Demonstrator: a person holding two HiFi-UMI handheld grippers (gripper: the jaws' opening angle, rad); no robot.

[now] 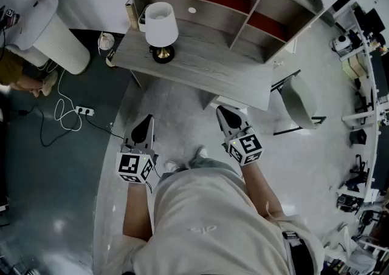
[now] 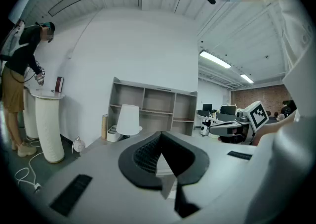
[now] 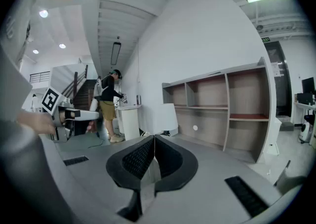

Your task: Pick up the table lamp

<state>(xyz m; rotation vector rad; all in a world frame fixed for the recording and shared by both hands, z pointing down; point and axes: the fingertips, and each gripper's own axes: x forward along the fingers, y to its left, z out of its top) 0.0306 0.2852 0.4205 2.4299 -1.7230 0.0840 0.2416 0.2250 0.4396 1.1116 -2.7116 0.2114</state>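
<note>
Near the desk's [image 1: 209, 64] left edge, the table lamp [image 1: 161, 27] stands upright.

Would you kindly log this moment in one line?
left gripper: shut, empty | right gripper: shut, empty | table lamp: upright on desk, untouched

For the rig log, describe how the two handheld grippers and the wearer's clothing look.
Left gripper and right gripper match: grey bodies, black jaws tapering to a point with ribbed pads, each carrying a white cube printed with black square markers. The person wears a pale short-sleeved T-shirt.
</note>
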